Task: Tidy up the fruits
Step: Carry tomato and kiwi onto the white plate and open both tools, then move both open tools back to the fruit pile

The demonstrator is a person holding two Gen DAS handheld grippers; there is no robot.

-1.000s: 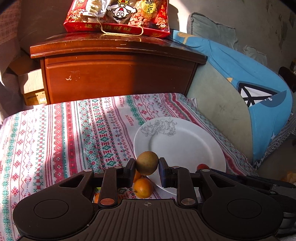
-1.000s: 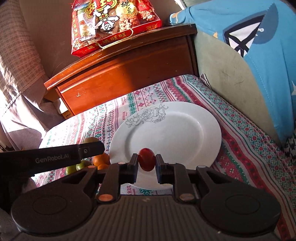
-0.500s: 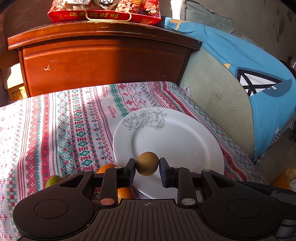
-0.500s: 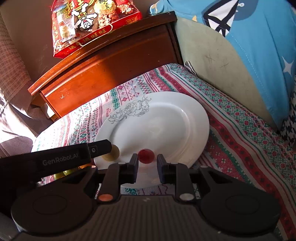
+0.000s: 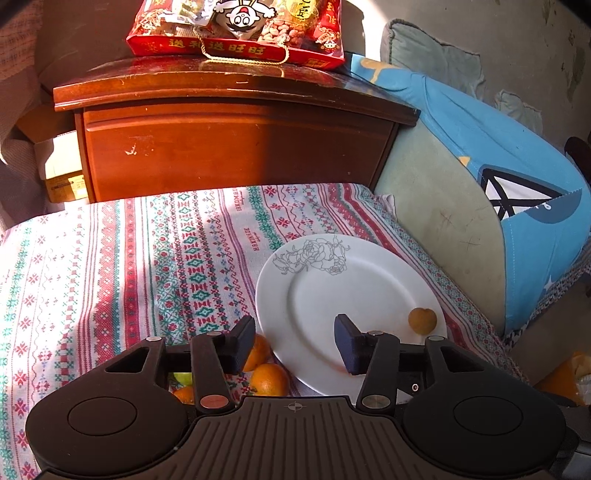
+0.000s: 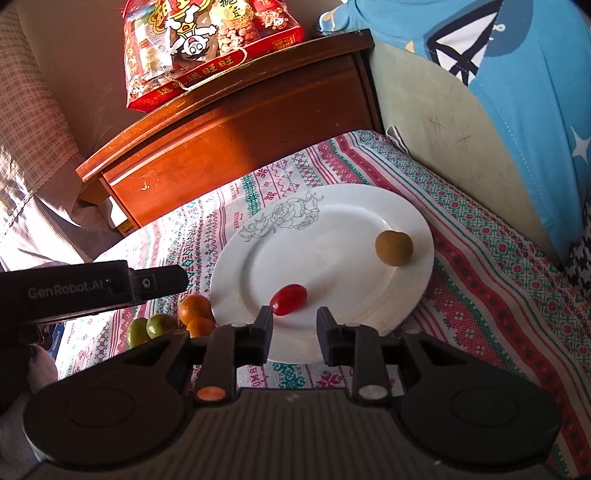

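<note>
A white plate point(image 5: 325, 295) point(image 6: 332, 221) with a rose print lies on the patterned cloth. A brown round fruit point(image 5: 422, 320) point(image 6: 393, 247) rests at its right rim. A red cherry tomato point(image 6: 288, 299) lies near its front edge. My left gripper point(image 5: 294, 341) is open and empty over the plate's near-left edge. My right gripper point(image 6: 294, 328) is open and empty just behind the tomato. Oranges point(image 5: 269, 379) point(image 6: 194, 309) and green fruits point(image 6: 147, 328) lie on the cloth left of the plate.
A wooden cabinet point(image 5: 236, 147) point(image 6: 236, 122) stands behind the cloth, with a red snack bag point(image 5: 236, 29) point(image 6: 207, 48) on top. A blue-covered cushion point(image 5: 498, 184) point(image 6: 517, 92) rises at the right. The left gripper's body point(image 6: 92, 288) shows left of the plate.
Both grippers opened. The brown fruit left the left gripper and now lies at the plate's right rim. The tomato left the right gripper and lies on the plate. Both grippers drew back.
</note>
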